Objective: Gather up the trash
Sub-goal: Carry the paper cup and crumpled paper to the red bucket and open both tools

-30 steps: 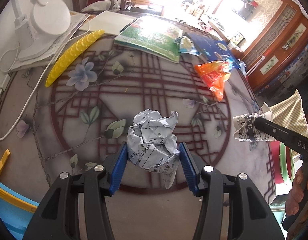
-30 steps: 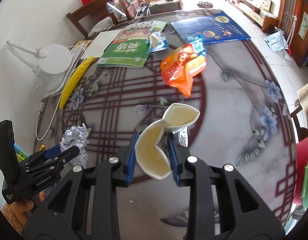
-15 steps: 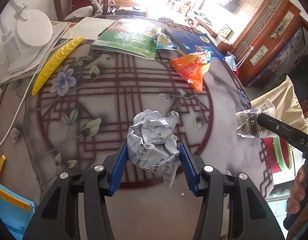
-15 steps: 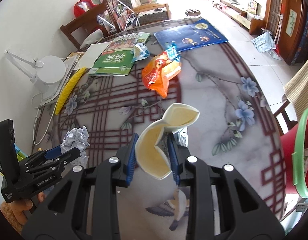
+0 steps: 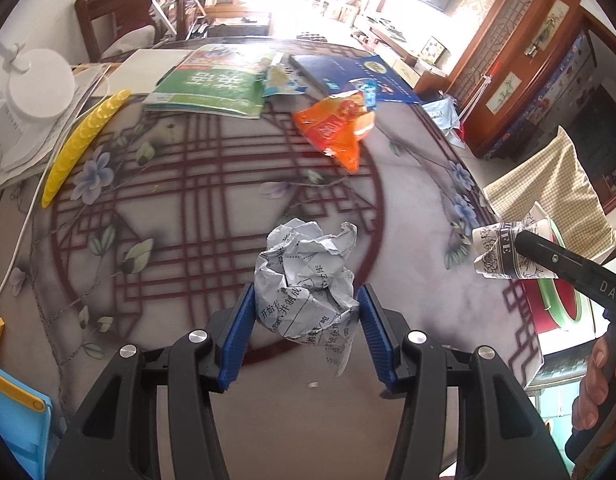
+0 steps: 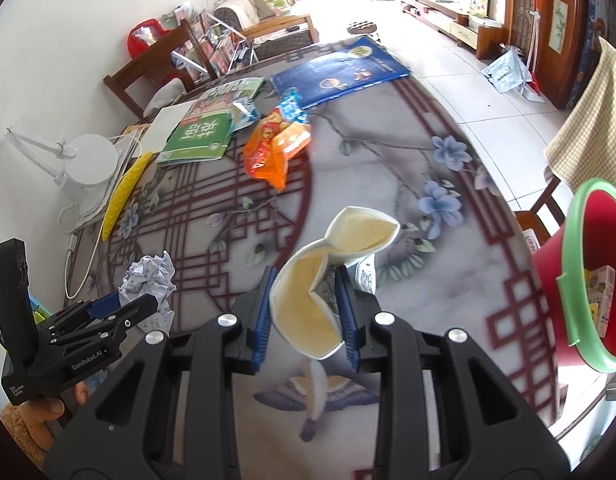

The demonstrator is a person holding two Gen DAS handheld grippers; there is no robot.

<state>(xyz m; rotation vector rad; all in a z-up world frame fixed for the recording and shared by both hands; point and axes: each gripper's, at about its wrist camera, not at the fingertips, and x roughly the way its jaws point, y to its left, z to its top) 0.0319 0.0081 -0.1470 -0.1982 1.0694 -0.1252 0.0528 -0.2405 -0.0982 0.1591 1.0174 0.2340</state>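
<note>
Left gripper (image 5: pixel 304 312) is clamping a crumpled paper ball (image 5: pixel 308 276), printed with black characters. Jaws standing roughly half apart, both blue pads pressing into the ball's sides. The ball is sitting between the pads and bulging above them; a loose corner is hanging below. It is being held up off the table (image 5: pixel 188 184), not touching the patterned top.

Right gripper (image 6: pixel 306 316) is pinching a crushed paper cup (image 6: pixel 319 280). Jaws nearly closed, narrow gap only, with the cup's folded wall squeezed flat between the pads. The cup's cream interior is facing the camera, its bent rim flaring up and away past the fingertips. In the left wrist view the same cup (image 5: pixel 503 252) is showing its black-and-white printed outside, hanging over the table's right edge.

A red bin (image 6: pixel 579 280) with a green rim is standing beyond the table edge, to the right of the cup; a small carton is lying inside it. The cup is near the bin but not over its mouth.

Still lying on the table: an orange snack wrapper (image 5: pixel 335 128) near the middle, a smaller blue-and-white wrapper (image 5: pixel 280 80) beside a green book (image 5: pixel 216 84), and a blue book (image 6: pixel 339 72) at the far side. A yellow curved strip (image 5: pixel 80 140) is resting at the left, beside a white lamp base (image 5: pixel 32 88).
</note>
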